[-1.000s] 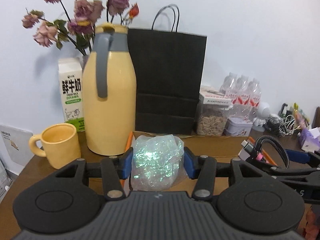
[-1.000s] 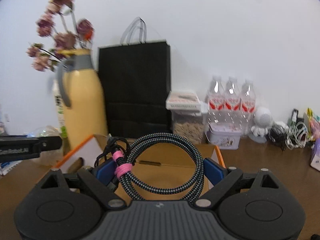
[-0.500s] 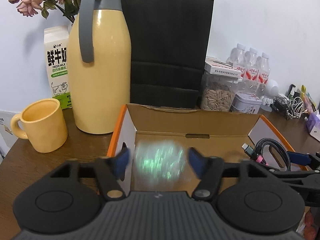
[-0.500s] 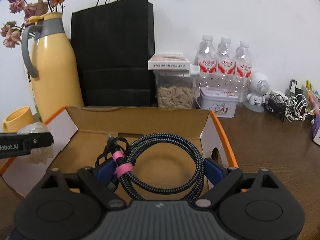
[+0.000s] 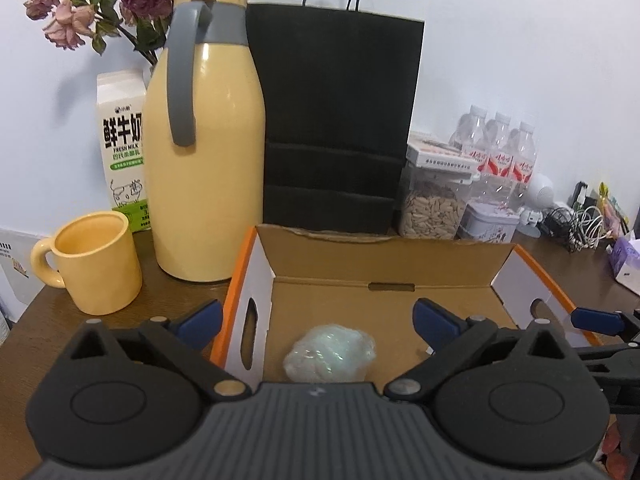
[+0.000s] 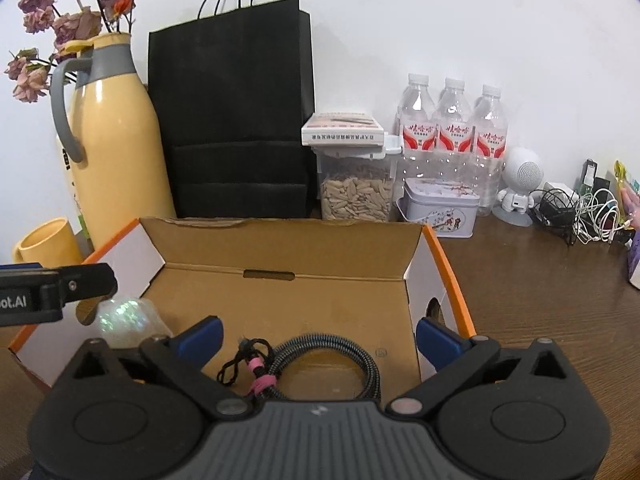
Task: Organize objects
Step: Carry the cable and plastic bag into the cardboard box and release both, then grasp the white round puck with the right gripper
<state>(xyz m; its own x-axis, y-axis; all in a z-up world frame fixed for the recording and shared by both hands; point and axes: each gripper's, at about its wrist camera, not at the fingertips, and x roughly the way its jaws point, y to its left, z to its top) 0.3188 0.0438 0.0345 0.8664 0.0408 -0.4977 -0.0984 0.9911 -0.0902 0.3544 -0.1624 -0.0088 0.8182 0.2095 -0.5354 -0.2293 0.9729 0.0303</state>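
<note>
An open cardboard box [image 5: 384, 256] with orange edges stands on the brown table. A crumpled iridescent plastic ball [image 5: 330, 354] lies on its floor, near the left end. My left gripper [image 5: 318, 320] hovers over it, its jaws opening wide, with the ball lying loose below and between the blue pads. In the right wrist view, a coiled braided cable [image 6: 320, 364] with a pink tie rests on the floor of the box [image 6: 280, 240]. My right gripper [image 6: 320, 338] is above it with its jaws opening, touching nothing. The ball [image 6: 120, 320] shows there too.
Behind the box stand a yellow jug [image 5: 204, 160], a black paper bag [image 5: 336, 120], a jar of seeds [image 5: 434, 212] and water bottles [image 6: 452, 136]. A yellow mug [image 5: 96, 264] and a milk carton [image 5: 122, 144] are at the left. A tin [image 6: 440, 208] and tangled cords [image 6: 580, 216] lie to the right.
Both grippers came down over the box and opened. The plastic ball left the left jaws and the cable left the right jaws; both now lie on the box floor.
</note>
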